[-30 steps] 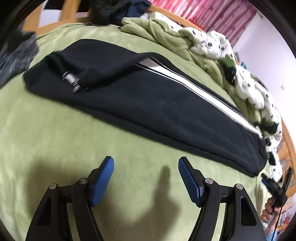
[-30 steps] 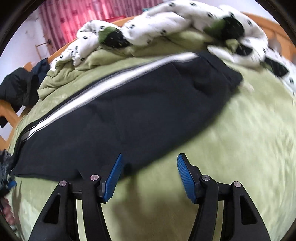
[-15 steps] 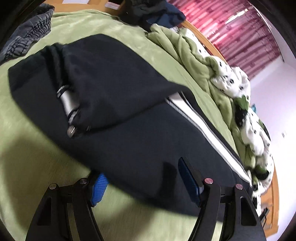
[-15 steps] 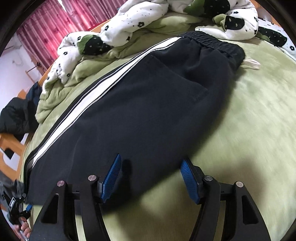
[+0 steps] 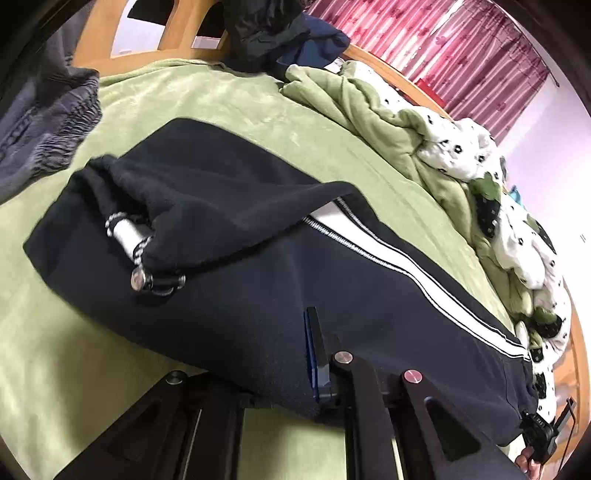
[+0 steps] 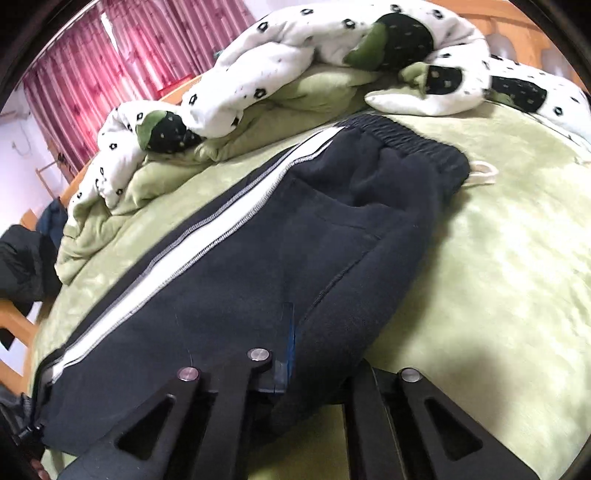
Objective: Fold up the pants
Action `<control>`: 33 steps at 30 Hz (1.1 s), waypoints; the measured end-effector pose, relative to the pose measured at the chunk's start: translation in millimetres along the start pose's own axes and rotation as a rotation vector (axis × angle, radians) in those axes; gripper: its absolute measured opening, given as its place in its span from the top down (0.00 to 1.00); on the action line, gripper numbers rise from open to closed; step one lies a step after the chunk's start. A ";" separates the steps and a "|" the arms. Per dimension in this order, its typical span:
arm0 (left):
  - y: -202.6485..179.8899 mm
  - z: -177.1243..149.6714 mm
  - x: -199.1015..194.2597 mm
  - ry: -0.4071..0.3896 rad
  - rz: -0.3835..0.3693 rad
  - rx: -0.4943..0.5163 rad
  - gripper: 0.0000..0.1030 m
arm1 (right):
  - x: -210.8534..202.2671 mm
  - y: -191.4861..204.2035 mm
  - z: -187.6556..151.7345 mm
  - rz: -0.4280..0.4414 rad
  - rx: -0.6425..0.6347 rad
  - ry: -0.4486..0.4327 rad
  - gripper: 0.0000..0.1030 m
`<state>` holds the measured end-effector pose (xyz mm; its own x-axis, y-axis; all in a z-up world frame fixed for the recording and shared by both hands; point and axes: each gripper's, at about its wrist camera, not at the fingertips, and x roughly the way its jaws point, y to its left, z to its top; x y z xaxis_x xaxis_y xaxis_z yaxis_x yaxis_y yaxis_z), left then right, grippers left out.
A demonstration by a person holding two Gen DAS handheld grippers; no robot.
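Note:
Black track pants [image 5: 258,295] with a white side stripe [image 5: 406,266] lie lengthwise on the green bed cover [image 5: 74,350]. One leg end is folded back, showing silver cord ends [image 5: 138,258]. My left gripper [image 5: 309,350] is closing its jaws on the near edge of the leg, and the pads pinch the fabric. In the right wrist view the pants [image 6: 240,288] reach to the elastic waistband [image 6: 417,144] and a white drawstring loop [image 6: 484,173]. My right gripper [image 6: 290,332] is closing too, nipping a ridge of fabric near the hip.
A rumpled green and white spotted quilt [image 5: 461,147] lies along the far side of the bed. A grey garment [image 5: 40,122] sits at the left, dark clothes [image 5: 280,33] hang on the wooden bed frame [image 5: 177,33]. Red curtains [image 6: 129,55] hang behind.
Both grippers moved forward onto the near edge of the pants and went from open to shut, each pinching fabric. The edge is lifted slightly at both grips.

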<state>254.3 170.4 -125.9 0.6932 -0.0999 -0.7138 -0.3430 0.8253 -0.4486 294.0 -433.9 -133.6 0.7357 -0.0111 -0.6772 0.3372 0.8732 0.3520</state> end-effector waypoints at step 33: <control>34.4 -141.2 -160.1 0.035 0.082 0.224 0.35 | -171.9 -182.9 -68.3 -0.032 0.130 -0.045 0.39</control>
<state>42.0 136.3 -103.0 0.6448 -0.0433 -0.7631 -0.2454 0.9338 -0.2603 65.8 -558.4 -125.8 0.7480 -0.0629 -0.6607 0.4324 0.8015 0.4132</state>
